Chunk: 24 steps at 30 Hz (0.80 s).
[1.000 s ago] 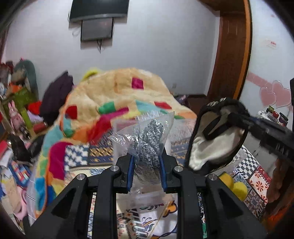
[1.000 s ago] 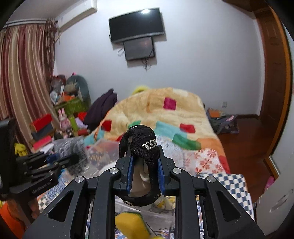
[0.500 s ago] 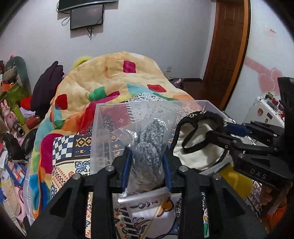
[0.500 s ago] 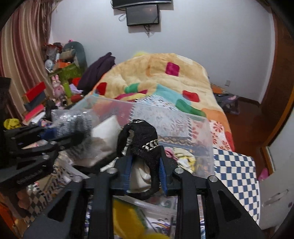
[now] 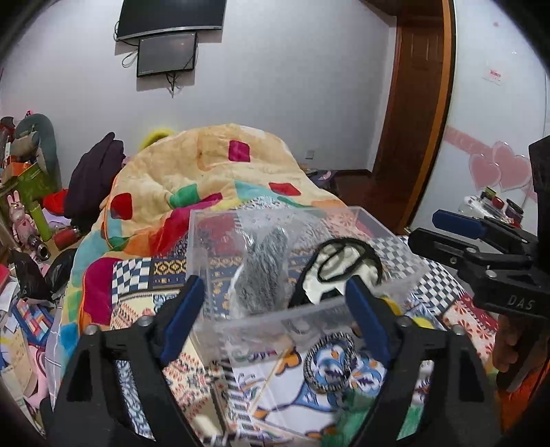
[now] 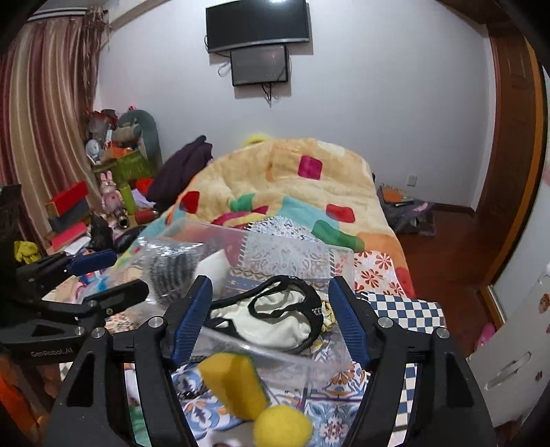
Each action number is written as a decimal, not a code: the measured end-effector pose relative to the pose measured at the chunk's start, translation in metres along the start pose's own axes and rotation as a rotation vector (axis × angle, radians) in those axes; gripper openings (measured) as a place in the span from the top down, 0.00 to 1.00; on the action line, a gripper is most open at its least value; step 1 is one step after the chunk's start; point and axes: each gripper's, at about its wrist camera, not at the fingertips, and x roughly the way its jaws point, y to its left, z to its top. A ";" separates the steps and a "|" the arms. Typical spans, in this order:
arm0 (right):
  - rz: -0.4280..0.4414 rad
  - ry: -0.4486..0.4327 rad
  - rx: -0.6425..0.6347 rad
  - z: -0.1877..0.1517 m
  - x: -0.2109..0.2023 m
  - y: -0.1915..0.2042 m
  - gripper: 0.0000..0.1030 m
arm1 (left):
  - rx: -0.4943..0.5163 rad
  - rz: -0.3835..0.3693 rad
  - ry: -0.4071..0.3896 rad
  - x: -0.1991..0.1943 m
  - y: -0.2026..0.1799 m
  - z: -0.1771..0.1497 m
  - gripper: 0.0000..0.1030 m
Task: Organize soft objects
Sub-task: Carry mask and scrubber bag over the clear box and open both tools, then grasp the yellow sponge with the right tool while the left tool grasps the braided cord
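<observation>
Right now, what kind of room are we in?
It looks like a bedroom in someone's home. A bed with a fluffy patchwork blanket fills the middle, a TV hangs on the wall, striped curtains cover one side, and toys and boxes are piled in the corner.

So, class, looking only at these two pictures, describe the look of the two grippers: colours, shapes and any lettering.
Both the left gripper and the right gripper are black, angular frames with cut-out openings and silver screws. Each finger carries a ribbed blue pad. Side on, the left gripper's body reads "GenRobot.AI" and the right's "DAS". No cables or sleeves show.
</observation>
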 end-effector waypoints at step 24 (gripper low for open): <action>0.045 0.185 -0.044 -0.069 0.043 0.022 0.42 | 0.020 -0.007 0.295 0.048 -0.015 -0.066 0.38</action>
